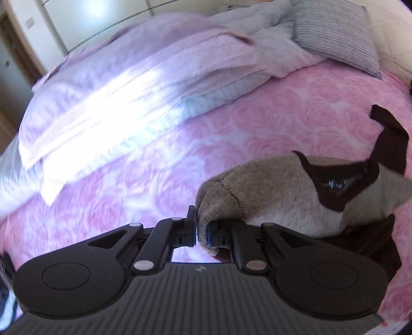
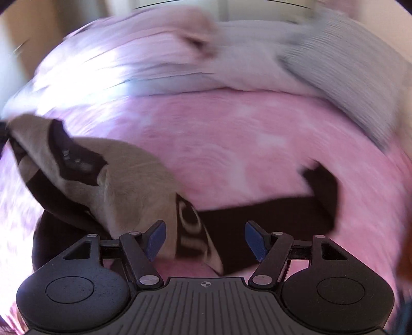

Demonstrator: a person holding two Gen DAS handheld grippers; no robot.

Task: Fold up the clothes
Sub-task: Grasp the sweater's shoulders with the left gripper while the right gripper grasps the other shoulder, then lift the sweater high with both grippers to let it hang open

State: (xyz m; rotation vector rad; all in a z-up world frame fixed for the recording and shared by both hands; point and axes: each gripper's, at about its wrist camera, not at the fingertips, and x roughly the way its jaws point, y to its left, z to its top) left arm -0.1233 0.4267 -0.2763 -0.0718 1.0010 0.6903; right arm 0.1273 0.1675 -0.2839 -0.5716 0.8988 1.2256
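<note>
A beige knit sweater (image 1: 270, 195) with dark brown trim lies bunched on the pink bedspread (image 1: 296, 113). My left gripper (image 1: 202, 232) is shut on a fold of its beige shoulder, lifted off the bed. In the right wrist view the same sweater (image 2: 128, 180) stretches from the upper left down to the middle, and its dark brown part with a lettered band (image 2: 257, 226) lies between the fingers. My right gripper (image 2: 204, 241) is open, its blue pads (image 2: 157, 239) standing apart on either side of the band. This view is blurred by motion.
A folded lilac-white blanket (image 1: 128, 90) lies across the far half of the bed. A grey ribbed pillow (image 1: 334, 33) rests at the far right. Pale wardrobe doors (image 1: 77, 20) stand behind. Bare pink bedspread (image 2: 231, 144) stretches ahead of the right gripper.
</note>
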